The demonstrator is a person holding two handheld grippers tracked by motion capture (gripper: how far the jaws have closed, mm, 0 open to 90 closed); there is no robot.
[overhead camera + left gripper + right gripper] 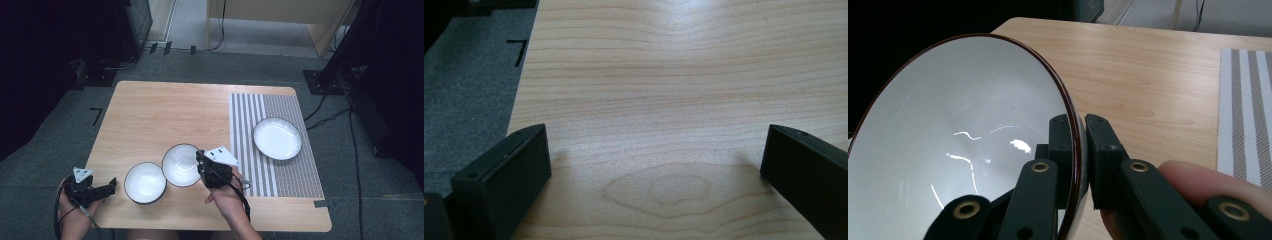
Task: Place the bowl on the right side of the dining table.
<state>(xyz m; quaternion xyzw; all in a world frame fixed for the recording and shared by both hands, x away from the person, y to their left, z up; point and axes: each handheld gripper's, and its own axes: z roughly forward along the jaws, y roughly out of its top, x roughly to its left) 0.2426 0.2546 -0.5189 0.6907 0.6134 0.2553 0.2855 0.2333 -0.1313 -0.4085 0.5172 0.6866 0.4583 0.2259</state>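
1. I had the right gripper [201, 161] clamped on the rim of the held bowl [181, 165], one jaw inside the white wall and one outside.
2. In the right gripper view that bowl [958, 140] was tilted, its dark rim pinched tight between the two black jaws, with a fingertip of my hand showing just behind them.
3. From the high view the held bowl sat near the middle of the table's [165, 115] front half, just beside a second bowl [145, 182] to its left; I could not tell whether the two rims touched.
4. My left gripper [111, 185] lay low at the front left corner, pointing toward the second bowl and just short of it.
5. In the left gripper view its jaws stood wide apart over the bare wood of the table [664, 90], nothing between them.
6. A white plate [277, 138] rested on the striped mat [295, 175] at the right, well apart from both bowls.
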